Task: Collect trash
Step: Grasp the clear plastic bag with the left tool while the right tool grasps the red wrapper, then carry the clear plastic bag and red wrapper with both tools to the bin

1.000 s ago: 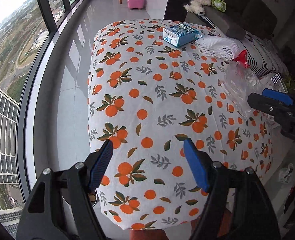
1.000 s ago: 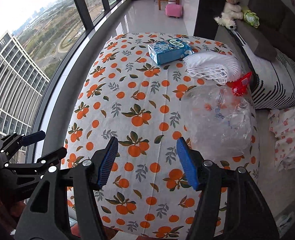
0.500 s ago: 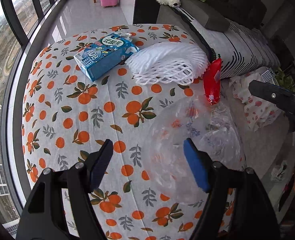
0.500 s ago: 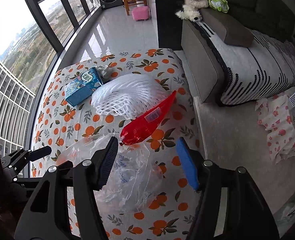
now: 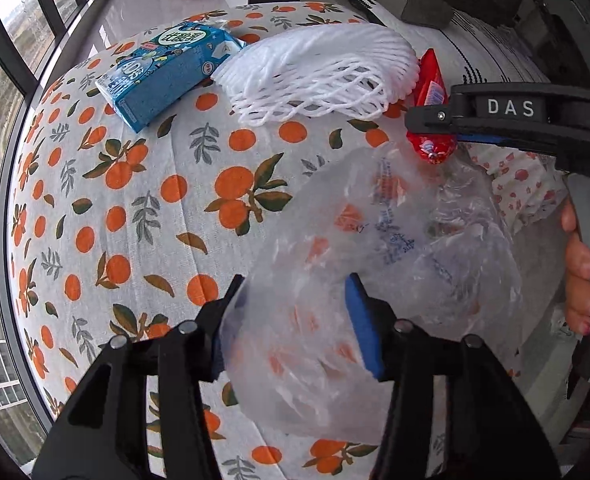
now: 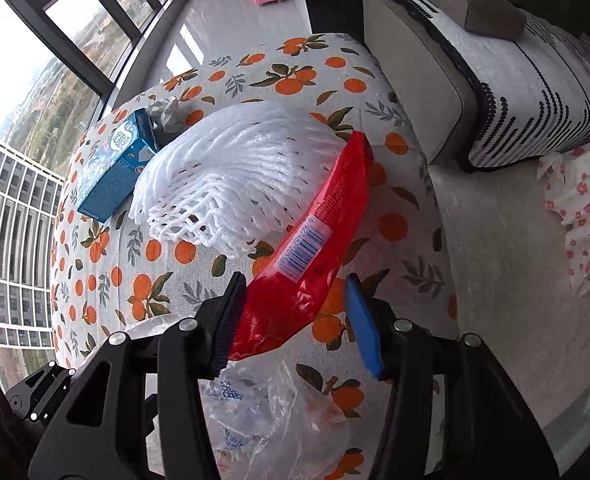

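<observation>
On a table under an orange-print cloth (image 5: 143, 208) lies a crumpled clear plastic bag (image 5: 407, 232). My left gripper (image 5: 295, 312) points down over it. Its jaws are closing with the bag's near end between them, and no firm pinch shows. A red snack wrapper (image 6: 319, 232) lies beside a white foam fruit net (image 6: 231, 184). My right gripper (image 6: 295, 312) straddles the wrapper's near end while its jaws close. The left pad touches the wrapper and the blue right pad stands clear of it. A blue tissue box (image 5: 167, 68) lies farther back.
A sofa with a striped cover (image 6: 535, 80) runs close along the table's right side. A flowered cloth (image 6: 583, 208) lies on the floor there. Tall windows (image 6: 55, 40) line the left. A person's hand (image 5: 579, 264) holds the right gripper (image 5: 423, 120) above the wrapper.
Both grippers moved across the table toward the sofa side and came lower. Their jaws narrowed. The clear bag now sits between the left fingers and the red wrapper between the right ones.
</observation>
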The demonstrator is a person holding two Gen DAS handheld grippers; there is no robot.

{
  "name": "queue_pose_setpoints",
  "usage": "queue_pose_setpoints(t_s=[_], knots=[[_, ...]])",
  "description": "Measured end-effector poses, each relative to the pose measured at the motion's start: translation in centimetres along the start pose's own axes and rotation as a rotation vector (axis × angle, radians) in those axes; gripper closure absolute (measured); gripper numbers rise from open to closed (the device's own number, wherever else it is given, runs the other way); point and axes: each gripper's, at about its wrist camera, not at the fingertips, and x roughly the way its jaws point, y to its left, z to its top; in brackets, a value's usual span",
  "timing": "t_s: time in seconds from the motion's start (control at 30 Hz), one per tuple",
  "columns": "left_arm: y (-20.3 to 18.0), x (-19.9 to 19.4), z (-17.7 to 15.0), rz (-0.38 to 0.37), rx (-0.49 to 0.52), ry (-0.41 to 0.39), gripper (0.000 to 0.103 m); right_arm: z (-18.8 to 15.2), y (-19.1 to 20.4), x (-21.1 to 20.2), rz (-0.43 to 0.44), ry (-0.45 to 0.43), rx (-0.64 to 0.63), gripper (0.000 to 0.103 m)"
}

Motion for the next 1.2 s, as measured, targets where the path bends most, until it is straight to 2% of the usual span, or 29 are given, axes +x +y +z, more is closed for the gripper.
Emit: queue_pose_setpoints(t_s=[0.03,0.07,0.13,0.17,0.3,0.6,0.83,1.0,1.2], knots=[[-0.2,0.0,0.0,-0.006,0.005,0.001,0.066,-0.1,0.1,0.1,0.003,0.009,-0.010,0.072],[-0.5,0.0,-0.1,-0.009,0.016,0.000,0.070,-0.3,0.3,0.1,0.001,0.013,-0.020,0.087],[-0.9,-0.1,-0.1,-0.003,0.039,-0.004,0.083,-0.6,0.6,0.0,0.004,0.018,-0.036,0.095],[-1.1,-0.2,-0.1,-0.008,0.047,-0.005,0.087,-0.8,0.7,-0.3,0.002,0.013,-0.038,0.098],[-1.5,-1.0,-0.4,-0.017,0.064,-0.022,0.097,-1.3,0.9,-1.7,-0.003,-0.009,-0.054,0.101],[-1.2,-4.1,-1.8,-0.062,0.049,-0.063,0.100,-3.2,1.3,-6.1,-0.020,-0.042,-0.091,0.101],[-0.2,-6.3,-3.7,-0.059,0.026,-0.081,0.100,-4.5,2.3,-9.0,-0.019,-0.057,-0.129,0.101],[1.7,-8.6,-5.5,-0.040,-0.016,-0.102,0.100,-5.1,5.1,-10.6,0.010,-0.072,-0.200,0.101],[5.5,-11.5,-8.6,0.005,-0.124,-0.132,0.100,-6.0,10.9,-11.2,0.062,-0.074,-0.324,0.101]])
